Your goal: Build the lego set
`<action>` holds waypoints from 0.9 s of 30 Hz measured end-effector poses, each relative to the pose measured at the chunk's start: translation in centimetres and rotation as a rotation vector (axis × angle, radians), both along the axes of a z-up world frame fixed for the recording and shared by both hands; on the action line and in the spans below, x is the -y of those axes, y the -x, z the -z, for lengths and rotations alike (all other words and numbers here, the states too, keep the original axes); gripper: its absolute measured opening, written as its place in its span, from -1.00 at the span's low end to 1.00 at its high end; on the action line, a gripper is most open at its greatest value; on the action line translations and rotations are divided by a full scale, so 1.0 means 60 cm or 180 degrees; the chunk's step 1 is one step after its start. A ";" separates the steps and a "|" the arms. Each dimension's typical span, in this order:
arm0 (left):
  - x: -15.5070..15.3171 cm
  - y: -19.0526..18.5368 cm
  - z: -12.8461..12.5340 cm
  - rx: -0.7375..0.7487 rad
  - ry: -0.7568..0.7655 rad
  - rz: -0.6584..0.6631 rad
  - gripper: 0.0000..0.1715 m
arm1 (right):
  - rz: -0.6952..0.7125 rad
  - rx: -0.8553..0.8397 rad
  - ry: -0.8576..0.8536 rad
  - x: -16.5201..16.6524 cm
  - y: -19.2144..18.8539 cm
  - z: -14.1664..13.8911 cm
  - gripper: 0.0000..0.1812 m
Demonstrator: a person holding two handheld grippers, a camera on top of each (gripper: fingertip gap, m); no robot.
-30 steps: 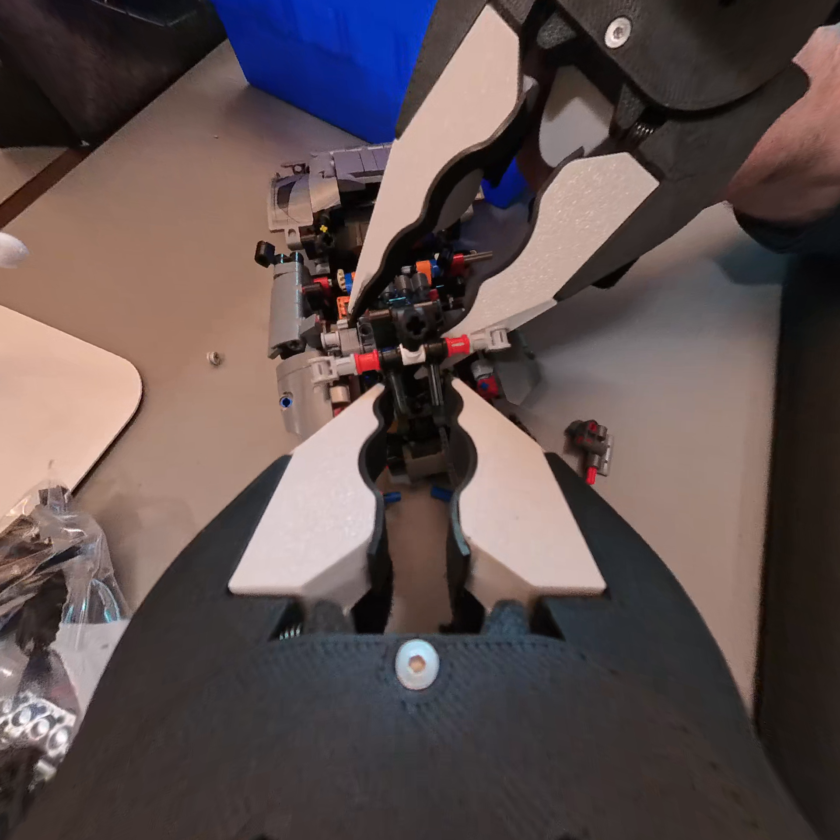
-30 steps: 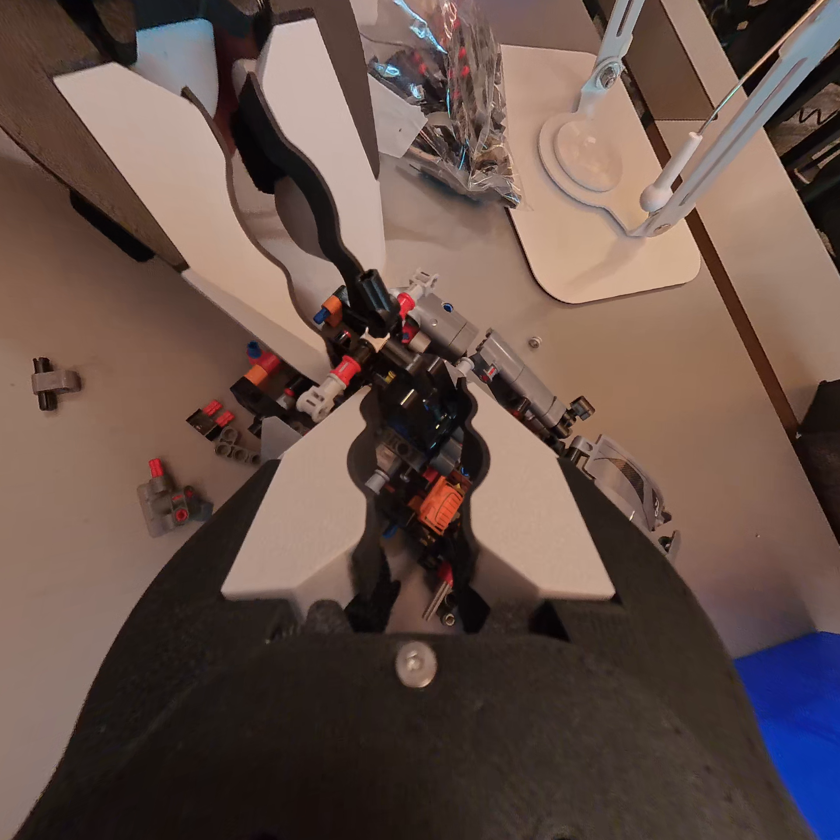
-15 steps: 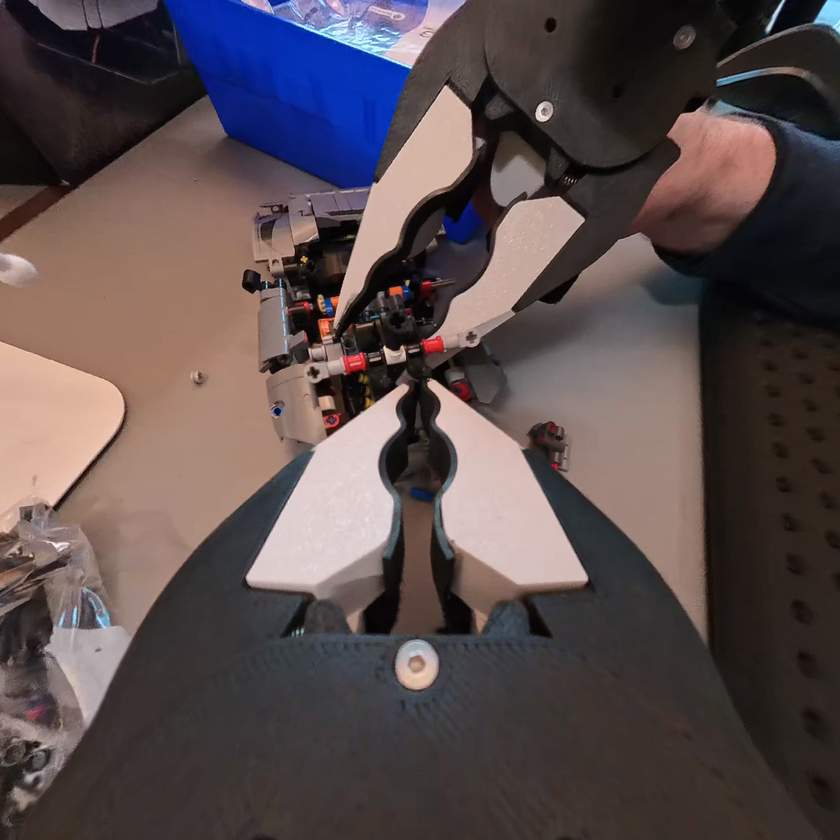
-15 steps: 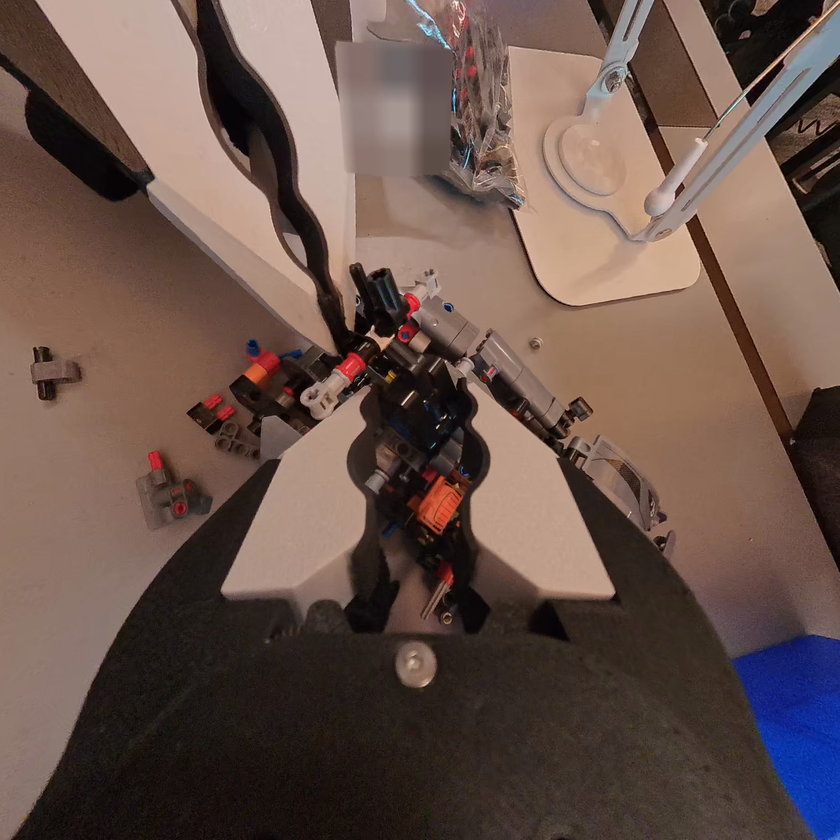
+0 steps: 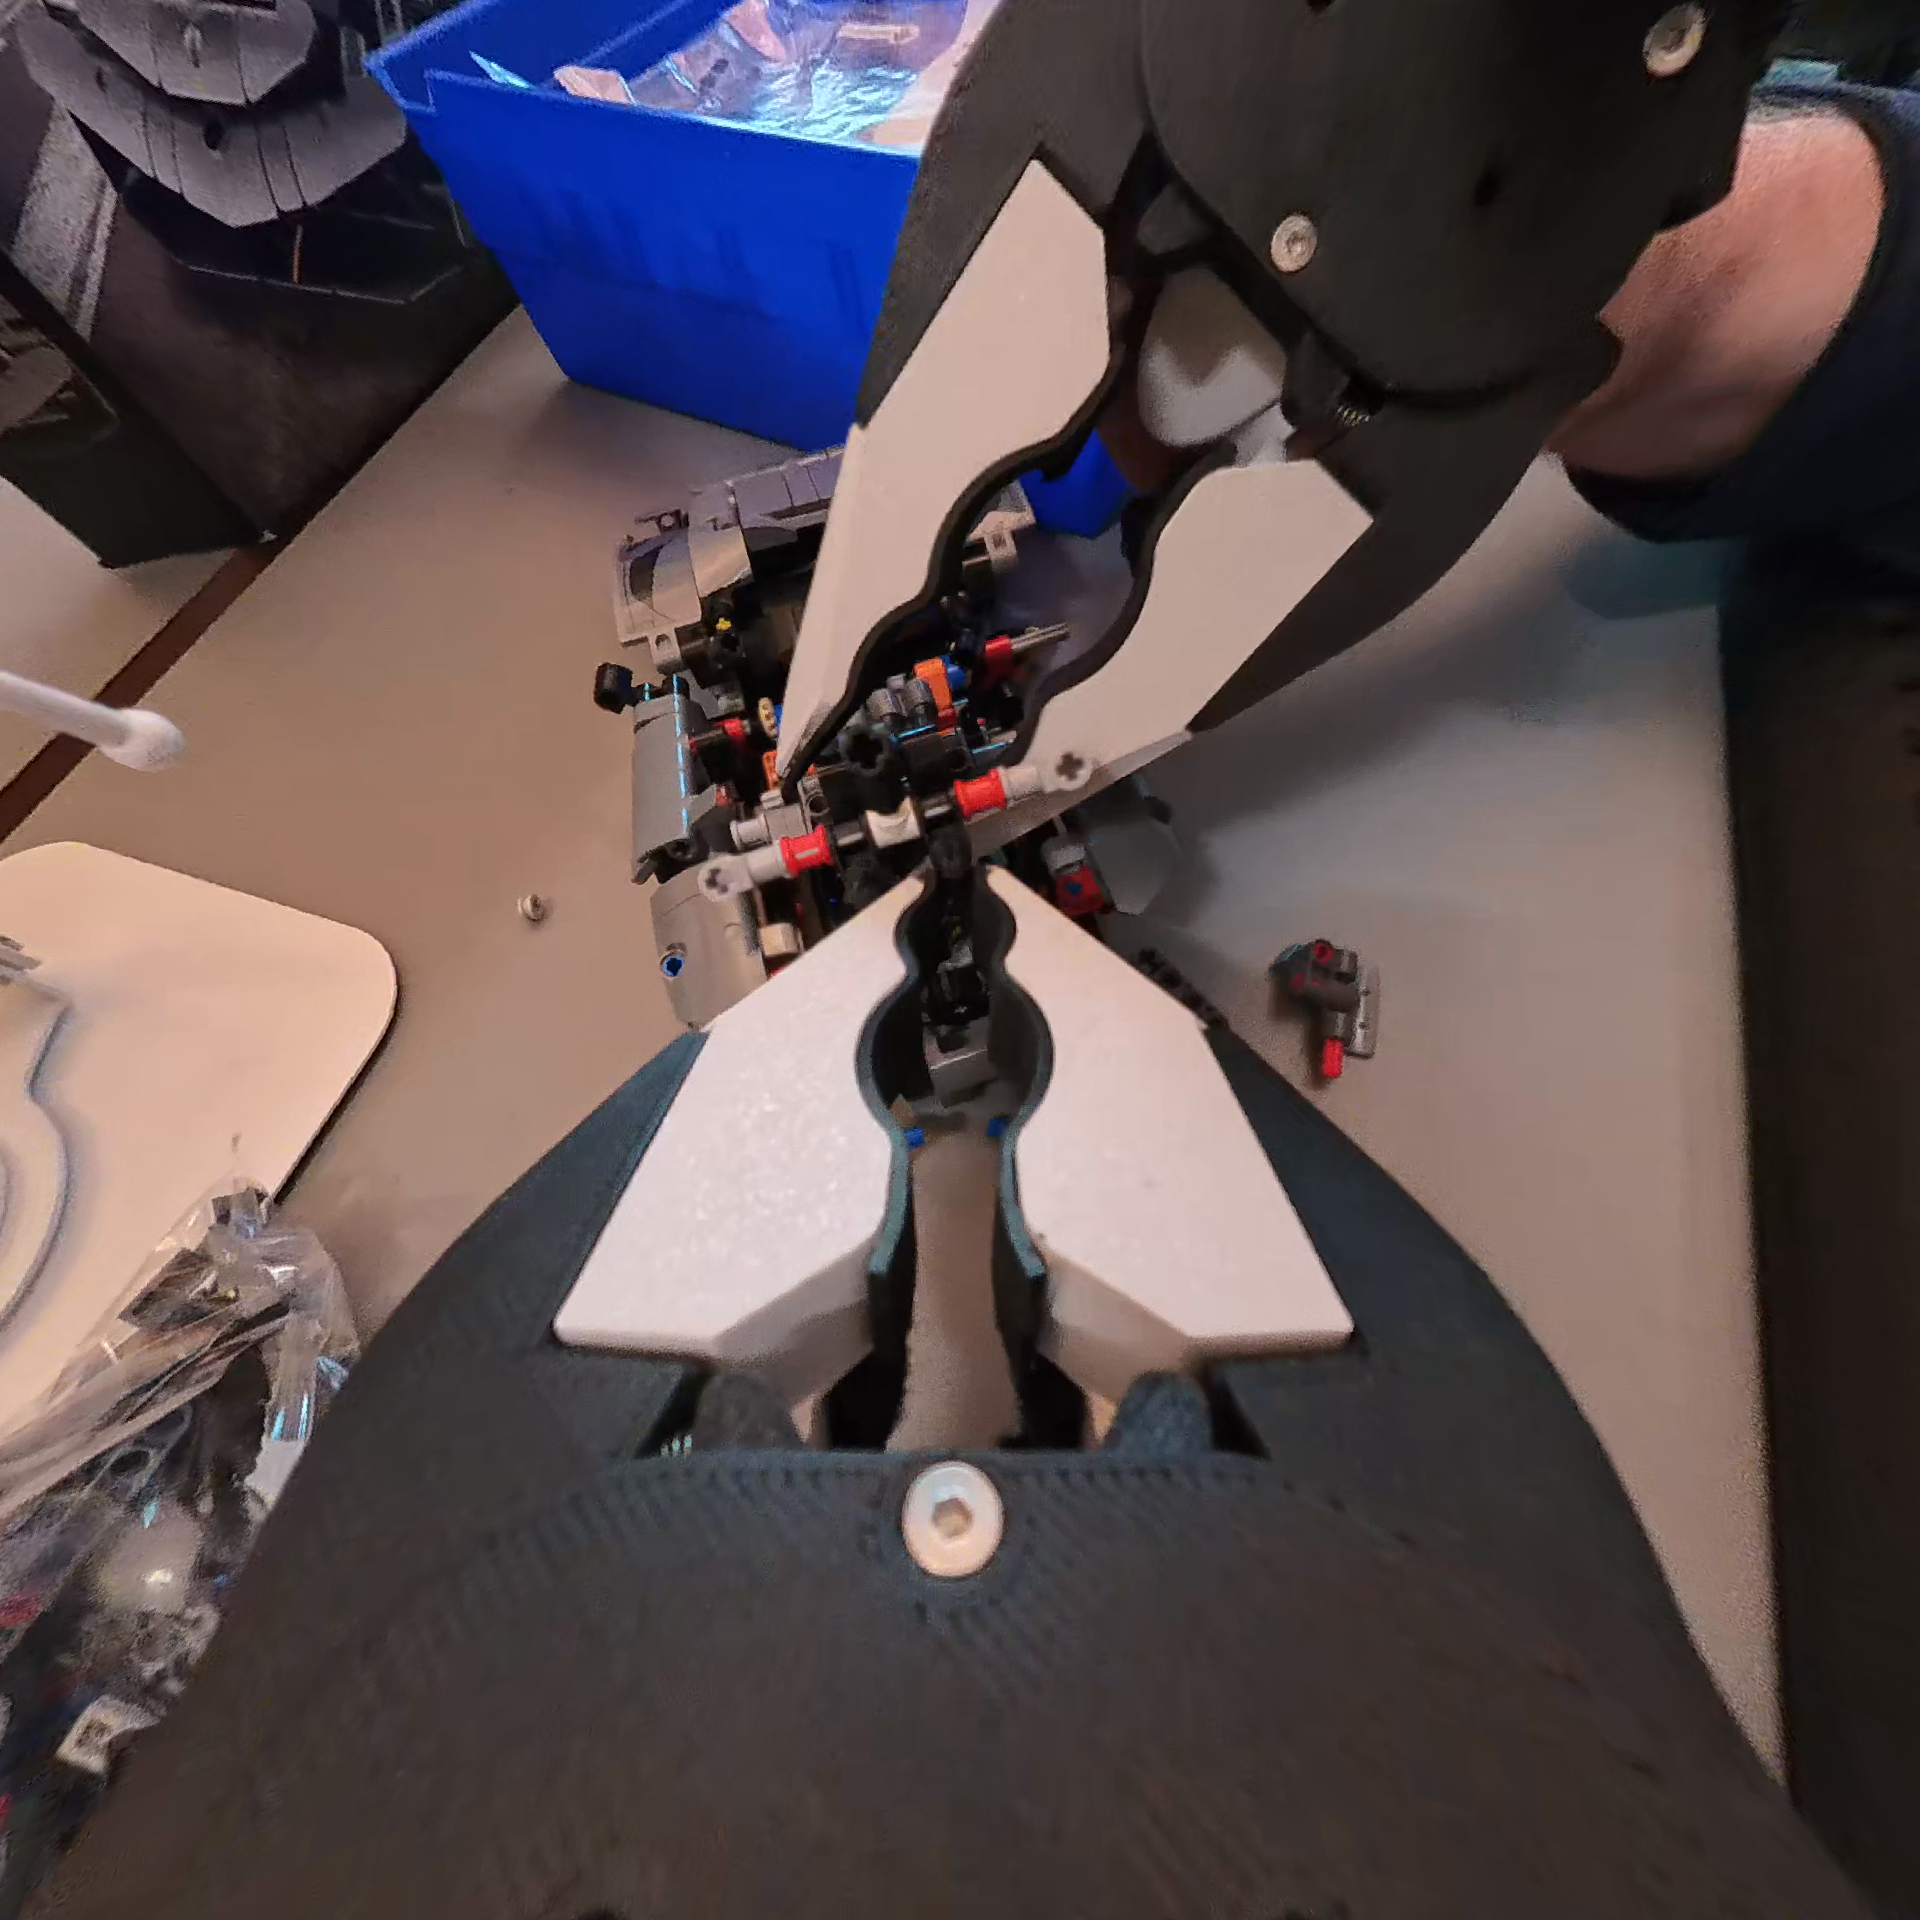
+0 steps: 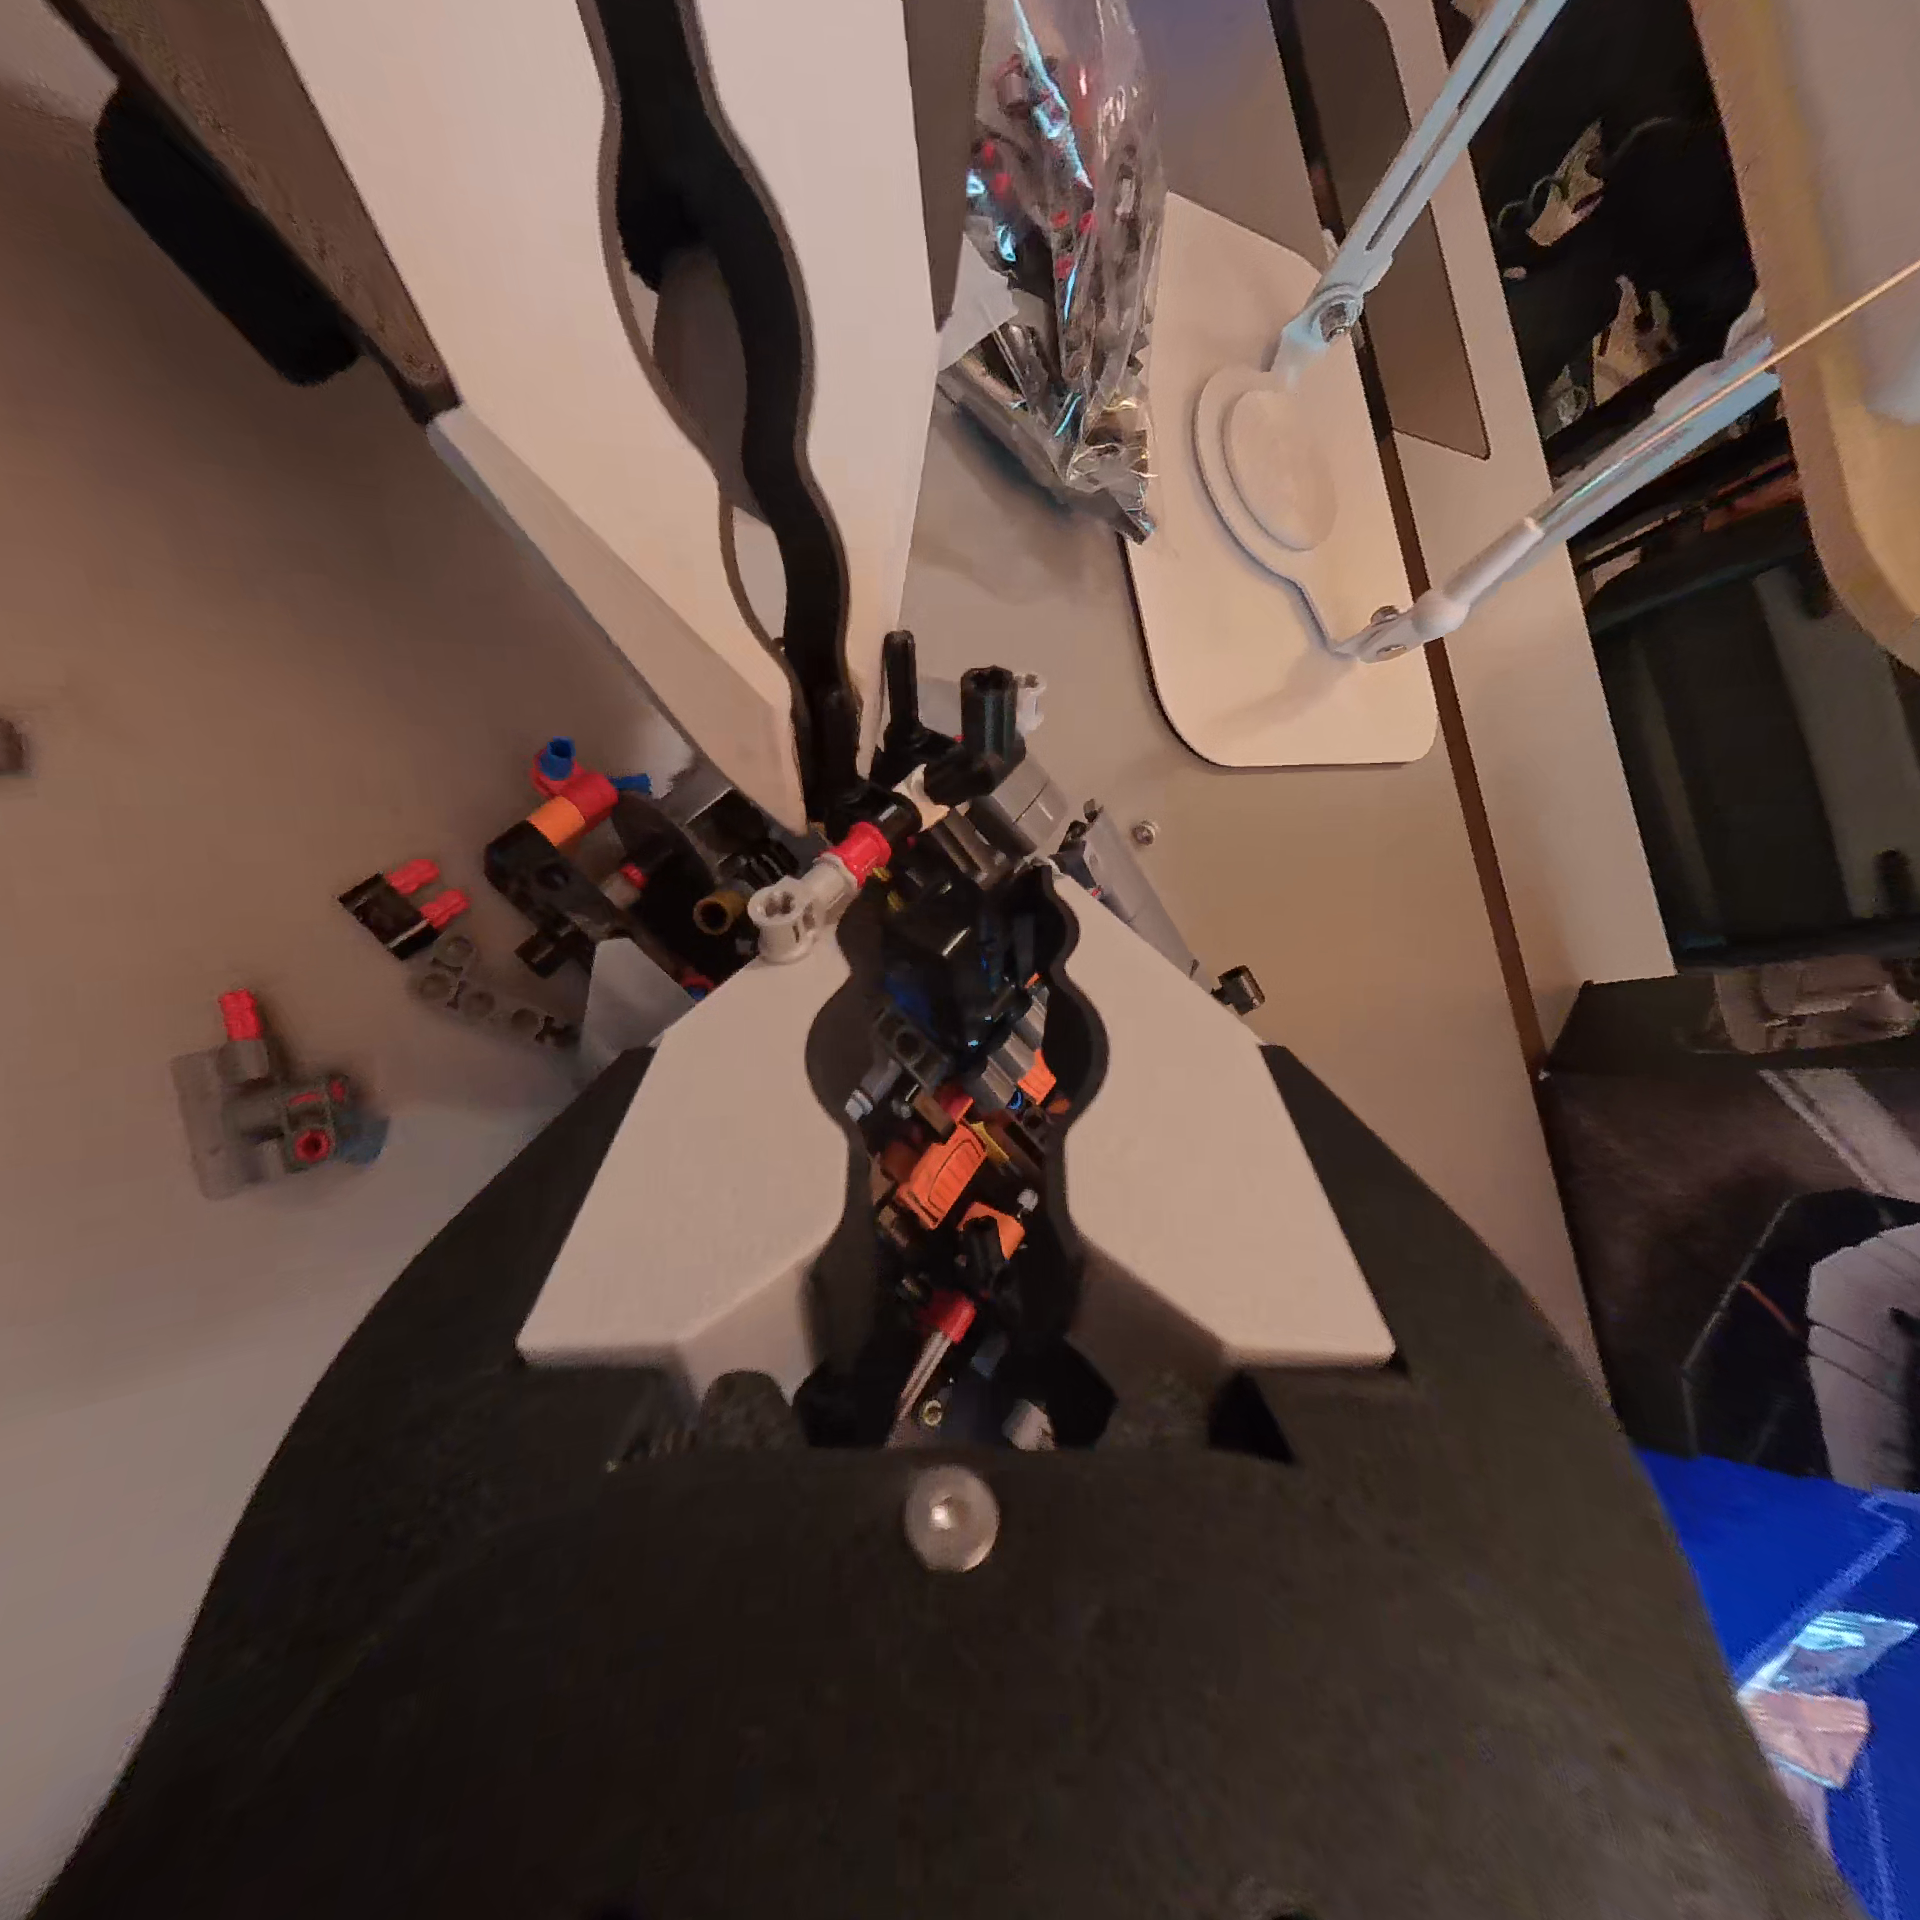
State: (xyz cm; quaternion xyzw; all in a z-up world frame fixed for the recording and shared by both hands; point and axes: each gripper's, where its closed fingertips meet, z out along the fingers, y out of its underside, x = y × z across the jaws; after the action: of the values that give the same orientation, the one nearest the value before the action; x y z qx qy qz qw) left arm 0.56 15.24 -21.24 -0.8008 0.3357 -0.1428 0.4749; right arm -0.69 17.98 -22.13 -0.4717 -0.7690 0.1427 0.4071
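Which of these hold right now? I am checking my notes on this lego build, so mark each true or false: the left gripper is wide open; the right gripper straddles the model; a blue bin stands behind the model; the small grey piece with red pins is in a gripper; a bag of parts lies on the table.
1. The left gripper is wide open. False: its fingers are nearly closed on a thin black lego part.
2. The right gripper straddles the lego model. True.
3. A blue bin stands behind the model. True.
4. The small grey piece with red pins is in a gripper. False: it lies loose on the table.
5. A bag of parts lies on the table. True.
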 end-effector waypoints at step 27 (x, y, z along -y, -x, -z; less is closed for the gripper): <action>-0.026 0.006 0.018 -0.1129 -0.0250 -0.0020 -0.64 | 0.0026 -0.0034 0.0220 0.002 0.007 0.005 -0.71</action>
State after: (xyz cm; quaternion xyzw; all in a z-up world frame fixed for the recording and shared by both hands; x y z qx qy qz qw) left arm 0.17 16.81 -22.31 -0.7953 0.4171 0.0153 0.4396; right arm -1.11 17.88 -22.43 -0.4878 -0.7595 0.1700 0.3953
